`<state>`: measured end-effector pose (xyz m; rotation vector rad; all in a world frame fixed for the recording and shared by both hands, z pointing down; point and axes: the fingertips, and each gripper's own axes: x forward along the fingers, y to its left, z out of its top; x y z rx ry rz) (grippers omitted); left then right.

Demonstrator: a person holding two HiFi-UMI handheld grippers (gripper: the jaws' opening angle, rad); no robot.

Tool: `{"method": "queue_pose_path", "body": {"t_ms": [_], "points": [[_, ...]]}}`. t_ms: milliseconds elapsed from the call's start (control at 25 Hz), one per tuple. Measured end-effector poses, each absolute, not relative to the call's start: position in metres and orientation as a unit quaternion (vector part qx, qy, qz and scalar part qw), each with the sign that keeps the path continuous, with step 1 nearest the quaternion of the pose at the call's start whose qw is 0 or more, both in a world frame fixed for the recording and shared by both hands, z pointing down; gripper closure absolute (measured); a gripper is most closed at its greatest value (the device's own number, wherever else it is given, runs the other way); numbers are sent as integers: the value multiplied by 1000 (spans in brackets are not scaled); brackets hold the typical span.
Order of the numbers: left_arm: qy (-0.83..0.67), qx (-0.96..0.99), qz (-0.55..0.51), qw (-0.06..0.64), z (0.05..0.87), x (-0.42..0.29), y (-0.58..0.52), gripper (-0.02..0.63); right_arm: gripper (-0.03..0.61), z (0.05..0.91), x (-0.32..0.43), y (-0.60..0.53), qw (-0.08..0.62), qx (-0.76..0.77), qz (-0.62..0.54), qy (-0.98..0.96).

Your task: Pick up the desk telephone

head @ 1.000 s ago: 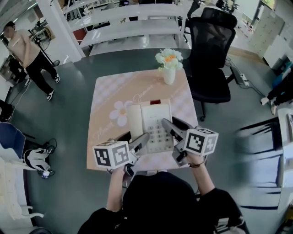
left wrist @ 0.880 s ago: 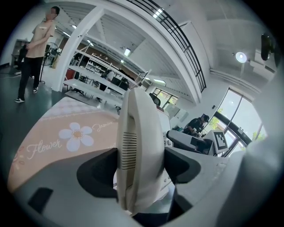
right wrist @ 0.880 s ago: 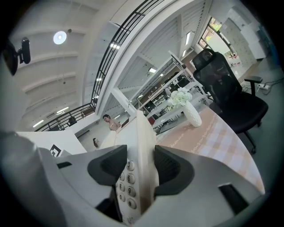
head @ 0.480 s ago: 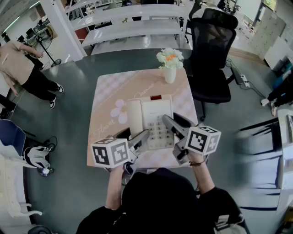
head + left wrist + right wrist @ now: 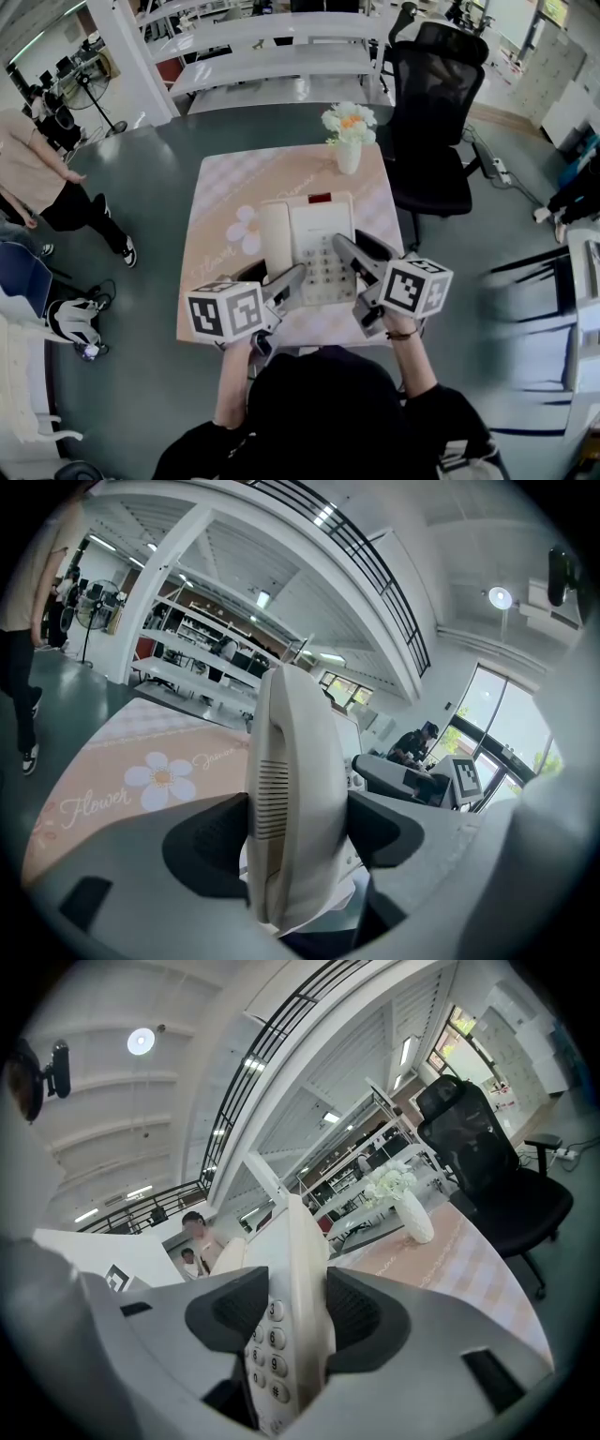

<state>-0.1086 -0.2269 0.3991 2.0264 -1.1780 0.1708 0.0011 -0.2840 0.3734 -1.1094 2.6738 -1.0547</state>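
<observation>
Left gripper (image 5: 281, 281) pinches smooth rounded handset (image 5: 295, 789) | right gripper (image 5: 354, 247) pinches thin telephone (image 5: 319, 230) edge

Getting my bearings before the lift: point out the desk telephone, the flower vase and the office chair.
desk telephone (image 5: 317, 232): head view, on its white body above the keypad.
flower vase (image 5: 348, 157): head view, on the white vase's side.
office chair (image 5: 437, 89): head view, on the black backrest.

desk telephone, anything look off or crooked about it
Nothing stands out: the desk telephone is intact, handset seated in its cradle, left gripper clamped on its handset side, right gripper on its keypad side; the flower vase stands upright.
</observation>
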Motion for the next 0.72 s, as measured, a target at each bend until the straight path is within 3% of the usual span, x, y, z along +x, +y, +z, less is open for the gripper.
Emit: {"method": "queue_pose_path", "body": {"t_ms": [720], "points": [[-460,797,72,384,399,-107,-232,298,397,374,4,-288,31,-362,-348,864]]}}
